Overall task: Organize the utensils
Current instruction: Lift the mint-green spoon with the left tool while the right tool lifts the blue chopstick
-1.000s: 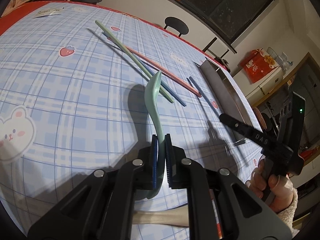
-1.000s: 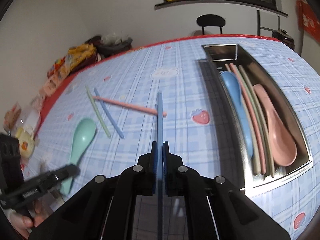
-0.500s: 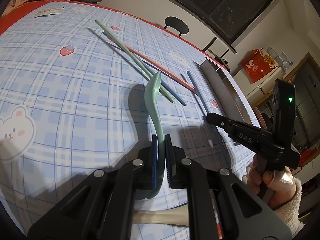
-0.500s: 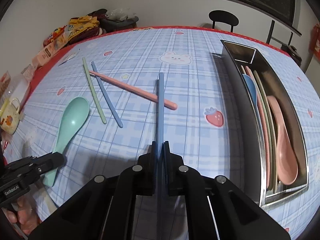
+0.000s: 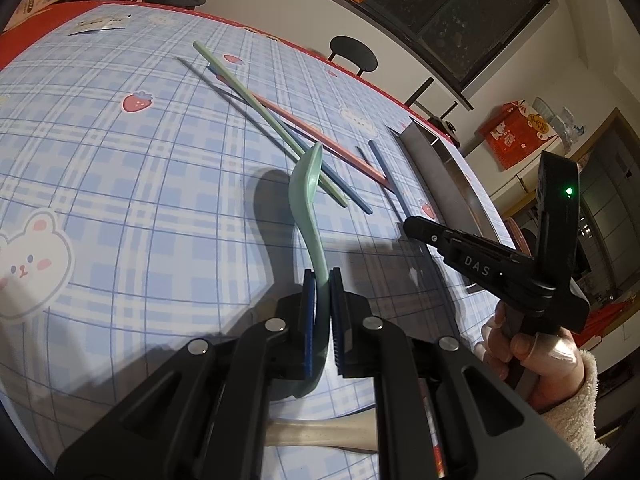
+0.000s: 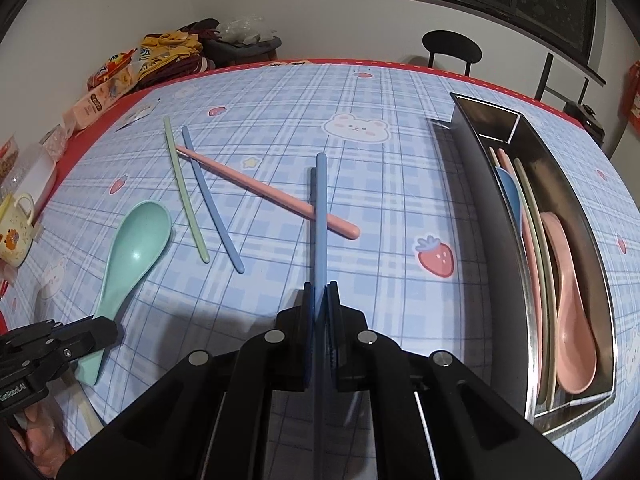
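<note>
Holding two light, hard, smooth things, we pinch each near its end. Our left gripper [image 5: 320,280] squeezes the green spoon [image 5: 306,184] by its handle. Our right gripper [image 6: 320,292] squeezes the blue chopstick [image 6: 321,216], and the tray [image 6: 576,184] sits off to the right.

clear: cloth [image 6: 400,208] before tray [image 6: 472,216] | blocked: pink chopstick [image 6: 256,188] ahead

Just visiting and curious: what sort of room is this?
Probably a home dining room: a table with a cartoon bear tablecloth, a chair at the far side, snack packets piled by the wall.
</note>
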The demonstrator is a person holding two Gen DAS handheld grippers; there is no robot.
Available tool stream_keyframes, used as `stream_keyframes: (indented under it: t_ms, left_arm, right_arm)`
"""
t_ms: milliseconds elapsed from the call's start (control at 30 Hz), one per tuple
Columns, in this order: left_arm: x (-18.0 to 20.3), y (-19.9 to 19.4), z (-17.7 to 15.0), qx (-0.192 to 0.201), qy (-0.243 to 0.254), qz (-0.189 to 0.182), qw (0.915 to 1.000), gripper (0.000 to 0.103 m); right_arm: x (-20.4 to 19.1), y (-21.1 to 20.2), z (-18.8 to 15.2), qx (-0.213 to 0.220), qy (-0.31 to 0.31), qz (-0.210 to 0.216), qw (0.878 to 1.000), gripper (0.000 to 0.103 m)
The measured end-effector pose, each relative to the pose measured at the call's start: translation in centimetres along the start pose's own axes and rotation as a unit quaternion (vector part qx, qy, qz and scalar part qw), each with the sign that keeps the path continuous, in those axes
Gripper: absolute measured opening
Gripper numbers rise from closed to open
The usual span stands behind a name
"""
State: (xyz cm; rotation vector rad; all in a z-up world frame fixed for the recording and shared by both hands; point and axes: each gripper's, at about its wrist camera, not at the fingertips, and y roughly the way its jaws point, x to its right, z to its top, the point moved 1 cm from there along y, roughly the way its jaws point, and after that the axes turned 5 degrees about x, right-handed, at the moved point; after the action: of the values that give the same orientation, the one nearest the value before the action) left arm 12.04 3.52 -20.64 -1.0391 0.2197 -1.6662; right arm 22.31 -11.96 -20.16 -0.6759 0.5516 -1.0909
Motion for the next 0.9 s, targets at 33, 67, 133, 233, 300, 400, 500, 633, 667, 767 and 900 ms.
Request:
stream_keyframes:
  t_ms: [33,67,133,233,300,400,500,633,667,767,900]
  left_arm:
    - [0.1,0.0,0.0,0.0,-0.001,0.0,1.0,0.011]
    - [0.1,0.0,-0.1,0.001,-0.001,0.0,1.0,0.011]
    - [0.1,-0.1,-0.1,0.002,-0.001,0.0,1.0,0.011]
    - [0.2,-0.2,-0.1,0.002,0.0,0.002,1.0,0.011]
    - [0.2,-0.1,-0.1,0.002,0.0,0.001,1.0,0.011]
    - [0.1,-0.2,0.0,0.003,-0.001,0.001,1.0,0.011]
    - [0.0,-0.2,0.0,0.006,-0.002,0.002,1.0,0.011]
    - [0.0,-0.4,0.0,0.012,0.0,0.003,0.9999,0.011]
    - [0.0,-0.5,0.0,0.015,0.001,0.004,0.9999,0.011]
    - [0.0,-0.9,0.1,0.027,0.004,0.007,0.9996,0.011]
    - [0.2,-1.8,0.2,0.045,0.011,0.014,0.9988,0.011]
  right_arm:
    - [-0.1,0.0,0.0,0.002,-0.002,0.0,1.0,0.007]
    - [-0.1,0.0,-0.1,0.006,-0.003,0.0,1.0,0.007]
    - [-0.2,-0.1,-0.2,0.012,-0.003,0.0,1.0,0.007]
    - [0.0,-0.4,-0.4,0.017,0.006,0.018,1.0,0.006]
    - [0.2,-0.8,-0.6,0.026,0.011,0.027,0.999,0.006]
    - [0.3,-1.8,-0.8,0.052,0.015,0.035,0.998,0.006]
    - [0.3,-2.7,-1.0,0.077,0.016,0.035,0.996,0.006]
    - [0.2,-3.2,-1.0,0.093,0.009,0.045,0.995,0.006]
    - [0.2,-3.3,-1.0,0.095,0.009,0.047,0.994,0.006]
    - [0.5,-3.6,-1.0,0.104,0.016,0.059,0.993,0.006]
    - [1.0,-3.8,-1.1,0.108,0.028,0.076,0.991,0.006]
